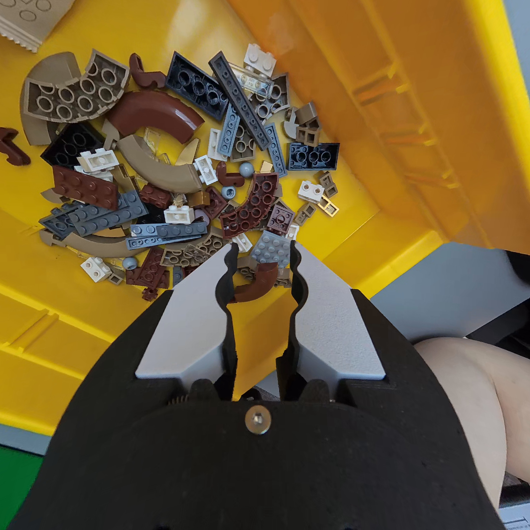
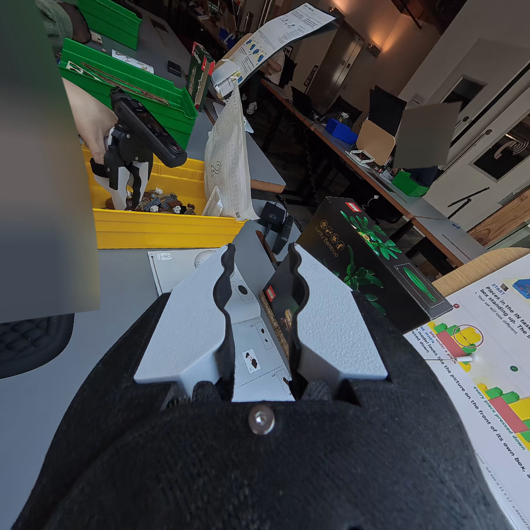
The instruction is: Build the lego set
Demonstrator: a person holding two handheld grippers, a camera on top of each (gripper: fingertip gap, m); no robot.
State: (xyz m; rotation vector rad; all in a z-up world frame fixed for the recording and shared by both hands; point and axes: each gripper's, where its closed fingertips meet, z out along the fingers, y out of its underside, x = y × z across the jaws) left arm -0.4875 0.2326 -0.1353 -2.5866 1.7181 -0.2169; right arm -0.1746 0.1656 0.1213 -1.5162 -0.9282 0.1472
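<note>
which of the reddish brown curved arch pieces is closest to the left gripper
The small reddish-brown arch lying between the left gripper fingers at the pile's near edge. The larger glossy brown arch lies farther up the yellow bin.

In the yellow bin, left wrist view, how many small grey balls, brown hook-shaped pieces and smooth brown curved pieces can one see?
small grey balls: 3
brown hook-shaped pieces: 3
smooth brown curved pieces: 2
Total: 8
</note>
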